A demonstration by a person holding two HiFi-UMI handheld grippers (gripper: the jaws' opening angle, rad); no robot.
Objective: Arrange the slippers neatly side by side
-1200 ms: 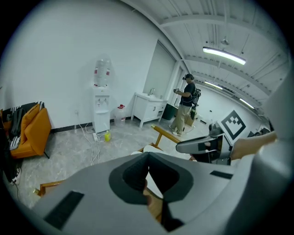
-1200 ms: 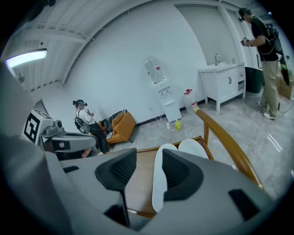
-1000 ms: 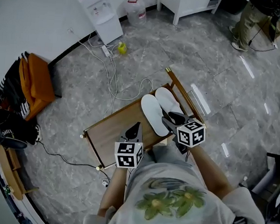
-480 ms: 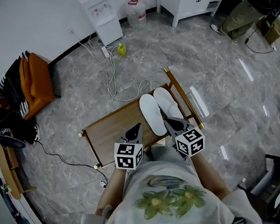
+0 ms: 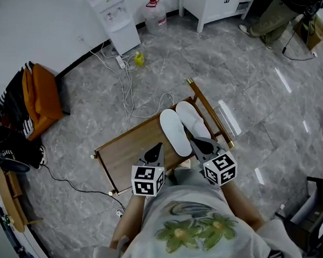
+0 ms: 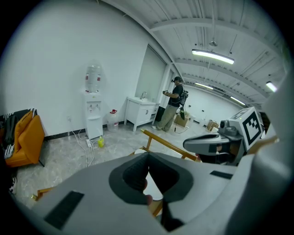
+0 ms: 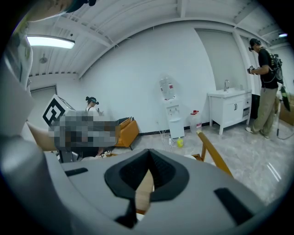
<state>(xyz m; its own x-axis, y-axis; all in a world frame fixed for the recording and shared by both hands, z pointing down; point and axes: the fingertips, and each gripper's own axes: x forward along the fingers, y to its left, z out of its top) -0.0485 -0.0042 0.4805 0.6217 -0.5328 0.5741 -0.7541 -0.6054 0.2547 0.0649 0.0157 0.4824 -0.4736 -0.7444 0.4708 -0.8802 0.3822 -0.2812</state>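
Slippers (image 5: pixel 174 131) side by side; right gripper (image 5: pixel 194 140) now closed, slightly withdrawn.

- Light grey short-sleeved T-shirt (image 5: pixel 241 243) on the person, with a green-and-yellow leaf print (image 5: pixel 195 229) across it.
- Left gripper (image 5: pixel 159 146): grey shell, black pads (image 6: pixel 131 176), white cube (image 5: pixel 148 179) with black square markers.
- Right gripper (image 5: pixel 194 140): same grey build, same marked cube.
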